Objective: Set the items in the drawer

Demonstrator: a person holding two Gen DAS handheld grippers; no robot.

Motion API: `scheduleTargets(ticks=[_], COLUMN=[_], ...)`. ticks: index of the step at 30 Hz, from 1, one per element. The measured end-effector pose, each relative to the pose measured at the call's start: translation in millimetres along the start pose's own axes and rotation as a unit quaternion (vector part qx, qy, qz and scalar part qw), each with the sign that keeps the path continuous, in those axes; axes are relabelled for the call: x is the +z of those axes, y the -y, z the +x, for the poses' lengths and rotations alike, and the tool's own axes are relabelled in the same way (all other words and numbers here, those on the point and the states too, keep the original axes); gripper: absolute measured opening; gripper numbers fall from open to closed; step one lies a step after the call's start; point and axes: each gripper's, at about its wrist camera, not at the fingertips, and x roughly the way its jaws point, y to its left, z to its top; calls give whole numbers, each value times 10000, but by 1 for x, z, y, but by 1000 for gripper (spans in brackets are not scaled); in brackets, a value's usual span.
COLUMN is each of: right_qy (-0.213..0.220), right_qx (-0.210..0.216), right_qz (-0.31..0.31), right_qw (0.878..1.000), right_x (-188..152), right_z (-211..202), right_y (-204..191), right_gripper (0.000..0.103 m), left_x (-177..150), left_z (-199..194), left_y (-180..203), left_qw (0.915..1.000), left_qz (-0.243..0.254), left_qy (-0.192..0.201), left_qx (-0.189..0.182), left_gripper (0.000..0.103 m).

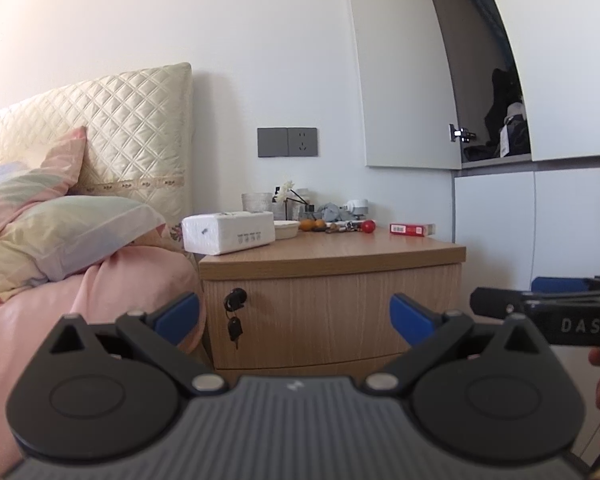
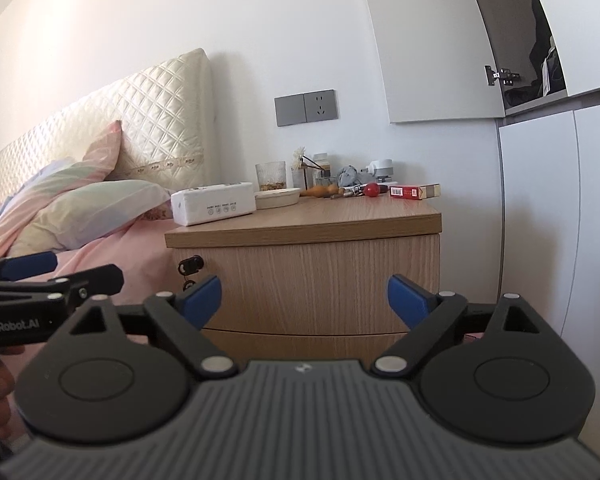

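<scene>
Left wrist view had the left tool (image 1: 294, 316) spread wide with nothing in it, aimed at the nightstand's closed drawer (image 1: 332, 312). Right tool (image 2: 304, 298) was spread and empty too. Red box (image 1: 412, 229), red ball (image 1: 368, 226) and tissue pack (image 1: 228, 233) sat on the worktop (image 1: 340, 252).

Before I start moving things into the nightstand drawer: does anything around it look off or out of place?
Mostly ordinary bedside clutter. Two things stand out: the upper cupboard door beside the nightstand hangs open, and a key dangles from the closed drawer's lock. Nothing looks spilled or broken.
</scene>
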Motion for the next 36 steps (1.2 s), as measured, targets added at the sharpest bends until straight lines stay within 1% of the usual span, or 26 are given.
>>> scheduleTargets(ticks=[4, 9, 16, 26, 36], right_qy=[-16, -55, -16, -28, -53], right_qx=[16, 47, -24, -48, -103], right_qz=[1, 15, -27, -32, -119], right_qw=[10000, 10000, 10000, 10000, 9999], right_x=[0, -1, -2, -1, -2], right_z=[1, 1, 0, 0, -1], right_y=[0, -2, -3, -1, -2], right_gripper=[92, 92, 92, 92, 92], left_x=[1, 1, 0, -2, -3], left_z=[-1, -1, -1, 1, 0], left_y=[-2, -1, -1, -2, -5], left_qw=[10000, 9999, 9999, 9998, 9997], left_qz=[-49, 34, 52, 30, -48], left_qy=[27, 18, -3, -110, -197], left_qx=[69, 121, 160, 173, 99], left_gripper=[102, 103, 103, 103, 103])
